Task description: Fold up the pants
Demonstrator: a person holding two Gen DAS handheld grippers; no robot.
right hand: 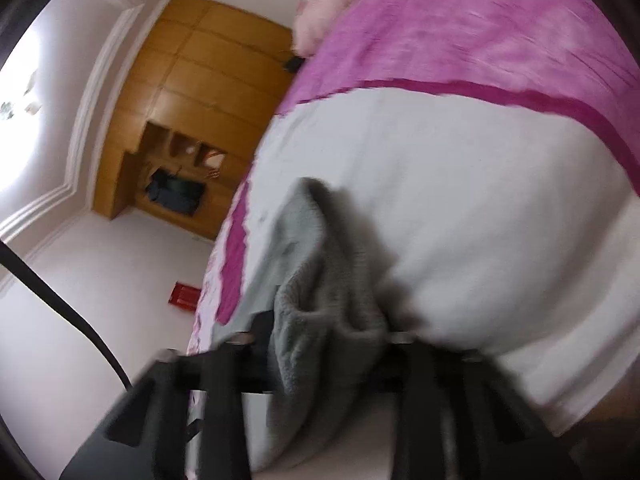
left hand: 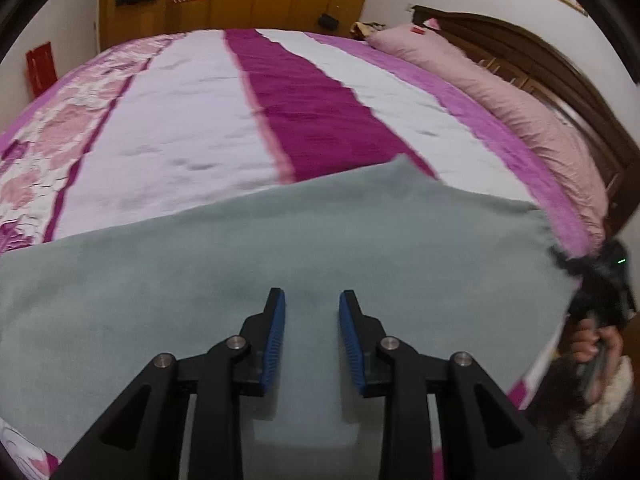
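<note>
Because the grey-green pants [left hand: 280, 256] lie spread across the near edge of the bed [left hand: 192, 120], their long axis runs from nine to three o'clock in the left wrist view. The right gripper [right hand: 324, 344] pinches a bunched end of the cloth at their three o'clock end, though blur hides the pads. The left gripper [left hand: 312, 320] hangs over the middle, its fingers parted and touching nothing, so I judge the right is better placed to start the fold.
</note>
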